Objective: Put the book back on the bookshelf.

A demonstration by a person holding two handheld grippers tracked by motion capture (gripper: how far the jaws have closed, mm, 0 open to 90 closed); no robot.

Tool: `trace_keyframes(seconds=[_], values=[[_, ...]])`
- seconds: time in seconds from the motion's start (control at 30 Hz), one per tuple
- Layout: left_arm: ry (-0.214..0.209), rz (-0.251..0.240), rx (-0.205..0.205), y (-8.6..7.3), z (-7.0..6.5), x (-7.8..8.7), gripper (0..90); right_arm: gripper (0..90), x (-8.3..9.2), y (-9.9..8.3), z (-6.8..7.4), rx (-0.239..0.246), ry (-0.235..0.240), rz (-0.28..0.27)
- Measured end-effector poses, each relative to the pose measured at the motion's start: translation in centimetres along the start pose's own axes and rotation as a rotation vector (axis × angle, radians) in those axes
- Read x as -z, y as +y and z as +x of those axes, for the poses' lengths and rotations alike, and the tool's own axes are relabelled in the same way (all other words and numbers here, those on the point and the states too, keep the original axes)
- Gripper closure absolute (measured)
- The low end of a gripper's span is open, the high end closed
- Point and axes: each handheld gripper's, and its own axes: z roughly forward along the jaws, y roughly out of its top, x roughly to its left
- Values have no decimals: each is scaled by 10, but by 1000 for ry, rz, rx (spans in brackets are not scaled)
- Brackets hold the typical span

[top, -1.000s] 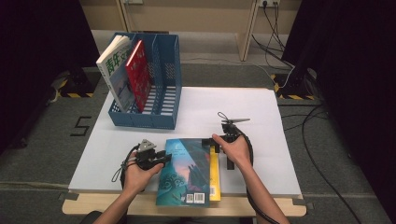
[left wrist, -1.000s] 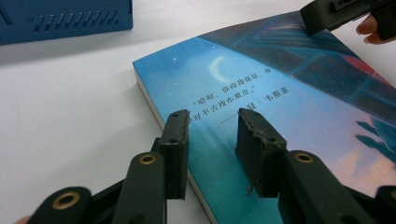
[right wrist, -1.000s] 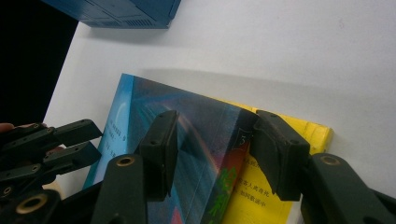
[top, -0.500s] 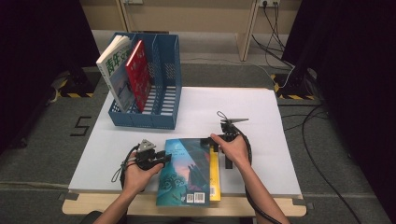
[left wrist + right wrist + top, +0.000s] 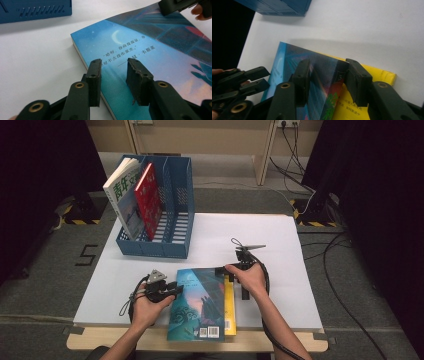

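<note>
Jaws of right gripper [image 5: 231,276] just closing around blue book's [image 5: 197,304] far corner; left gripper [image 5: 172,290] unchanged, spread over its edge.

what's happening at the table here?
A person works two hand-held tools on a blue-covered book lying on a yellow book at the table's near edge. The left tool straddles its left edge, the right tool its far right corner; the right jaws have just been closing. Two more books stand in the blue file rack.

Bright overhead light whitens the worktop [image 5: 280,250] against dark surroundings, shadows stay soft, and close foregrounds blur slightly.
</note>
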Motion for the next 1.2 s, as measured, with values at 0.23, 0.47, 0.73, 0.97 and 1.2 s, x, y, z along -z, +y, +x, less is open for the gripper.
trace_keyframes(seconds=[0.23,0.47,0.73,0.97,1.2], values=[[1,-2,4,0,2,0,620,644,7,3,6,14,18,-16],[0,-8,8,0,2,0,620,615,4,3,5,-2,2,-6],[1,-8,8,0,2,0,620,578,-8,-2,3,-23,50,38],[6,-6,4,0,3,1,612,637,-4,0,3,-33,73,31],[-2,-23,23,4,8,5,528,714,6,2,12,-48,119,10]])
